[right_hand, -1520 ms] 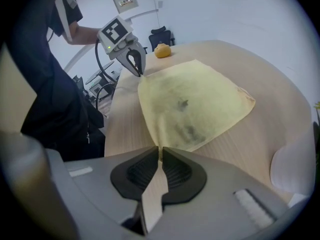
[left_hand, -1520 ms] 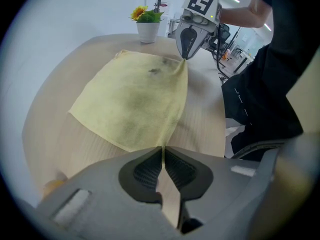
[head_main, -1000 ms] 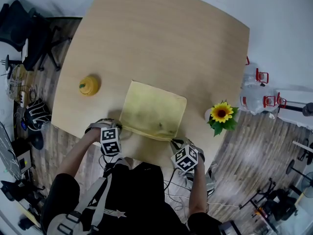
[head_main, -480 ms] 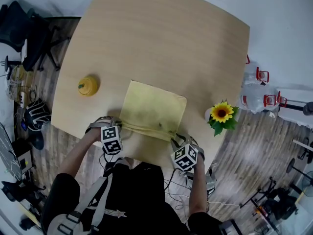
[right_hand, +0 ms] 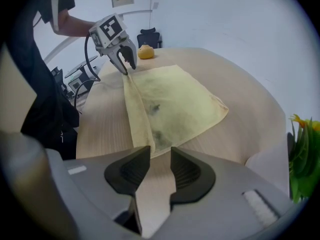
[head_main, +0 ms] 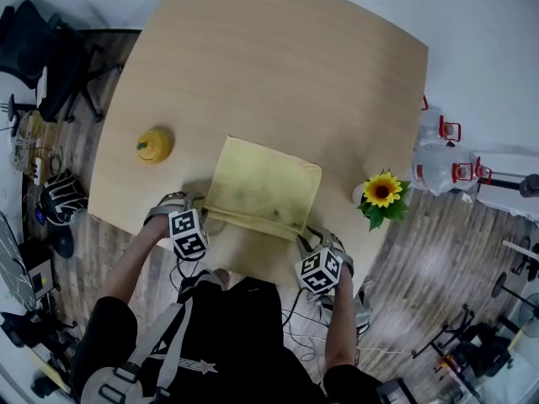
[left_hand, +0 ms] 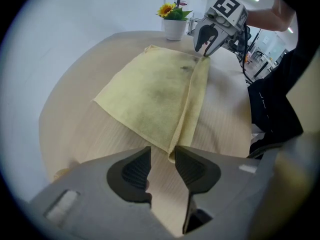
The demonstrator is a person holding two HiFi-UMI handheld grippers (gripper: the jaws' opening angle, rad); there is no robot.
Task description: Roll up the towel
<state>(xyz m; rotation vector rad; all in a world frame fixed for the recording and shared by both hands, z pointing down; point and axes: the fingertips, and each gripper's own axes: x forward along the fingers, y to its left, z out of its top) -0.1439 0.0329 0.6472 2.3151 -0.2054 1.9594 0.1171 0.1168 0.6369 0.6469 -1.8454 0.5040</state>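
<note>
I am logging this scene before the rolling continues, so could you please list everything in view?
table: one, light wood, middle of the head view
towel: one, yellow, on the table's near part, with its near edge folded over
round fruit-like thing: one, yellow-orange, on the table, left of the towel
potted sunflower: one, yellow bloom in a white pot, at the table's right edge
chair: at least one, dark, on the floor at upper left
clear containers: about two, with red fittings, on the floor at right
left gripper: one, grey, at the towel's near left corner; jaws have just been opening, corner at their tips, unpinched
right gripper: one, grey, at the near right corner; likewise just opened, corner unpinched
</note>
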